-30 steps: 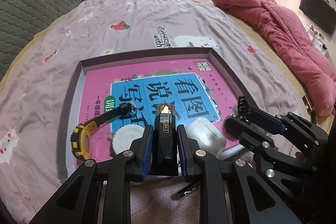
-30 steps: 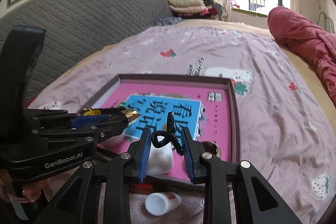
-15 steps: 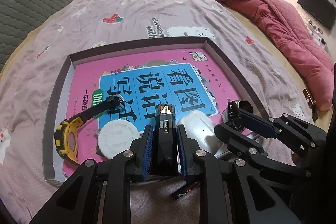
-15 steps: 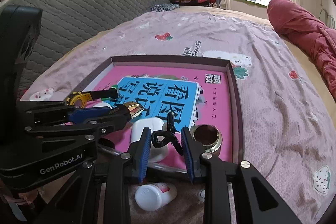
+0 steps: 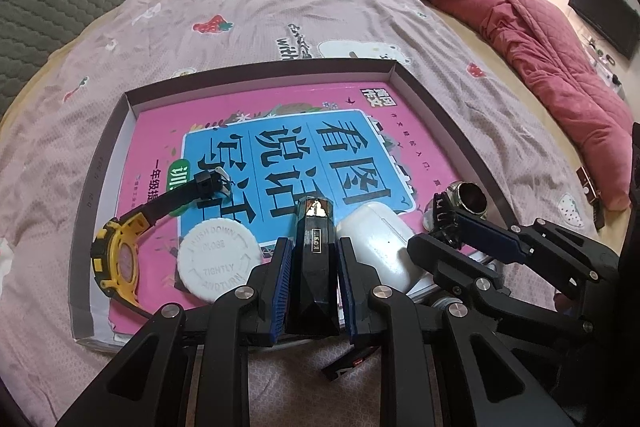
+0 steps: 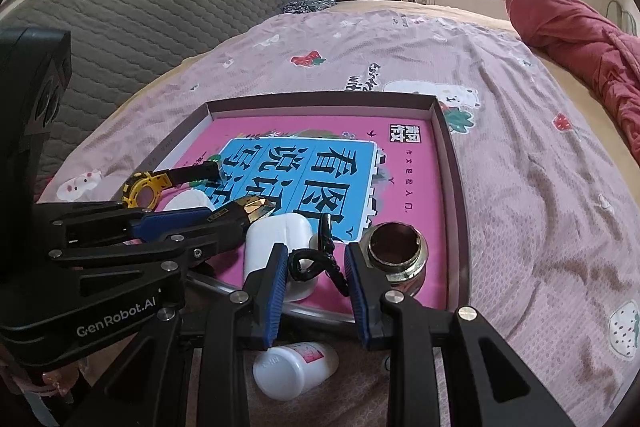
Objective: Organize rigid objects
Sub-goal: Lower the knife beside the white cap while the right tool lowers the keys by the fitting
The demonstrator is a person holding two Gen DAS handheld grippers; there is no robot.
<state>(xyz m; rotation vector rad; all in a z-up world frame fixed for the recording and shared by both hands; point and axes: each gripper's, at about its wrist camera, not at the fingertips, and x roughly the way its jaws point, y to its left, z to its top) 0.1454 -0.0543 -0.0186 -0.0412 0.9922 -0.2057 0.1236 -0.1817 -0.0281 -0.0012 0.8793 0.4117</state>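
Two grippers: left gripper [image 5: 312, 263] jaws clamp a faceted black bottle [image 5: 313, 267]; right gripper [image 6: 316, 267] jaws pinch a black clip [image 6: 316, 259].

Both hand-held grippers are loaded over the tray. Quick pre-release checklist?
1. Left hand-held gripper clamped on the black lighter: ok.
2. Right hand-held gripper gripping the black clip: ok.
3. Bare space in the tray on the pink book ahead: ok.
4. White bottle close under both loads, may be bumped: not ok.
5. Metal fitting beside the right fingers, touching or not: cannot tell.
6. Small bottle outside the tray: not ok.
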